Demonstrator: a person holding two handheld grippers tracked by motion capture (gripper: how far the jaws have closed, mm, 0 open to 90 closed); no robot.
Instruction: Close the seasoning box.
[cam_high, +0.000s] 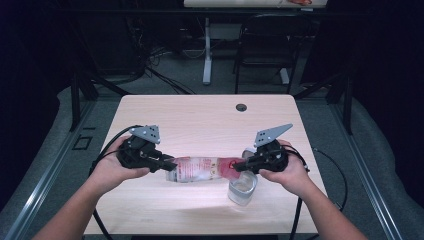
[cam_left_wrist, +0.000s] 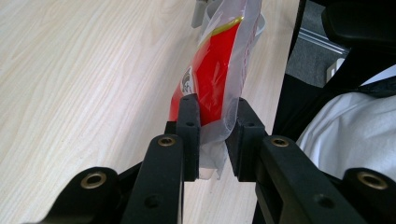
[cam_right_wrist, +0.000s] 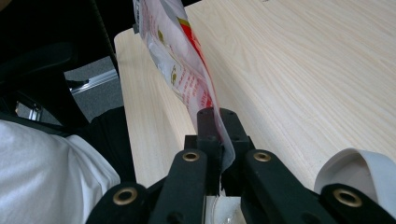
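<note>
The packet's (cam_high: 200, 168) print was too small to read in the high view — its ends sat hidden inside the black jaws. The clear cup (cam_high: 243, 189) lay partly behind the right gripper (cam_high: 248, 164) — cropped by the right gripper view's edge.

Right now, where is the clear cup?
In the high view the clear cup stands near the table's front edge on the right, just under the right gripper and the red-and-white packet stretched between both grippers.

Black grippers (cam_high: 165, 162), brass-ringed jaws, grey plates, white shirt (cam_right_wrist: 42, 172)
</note>
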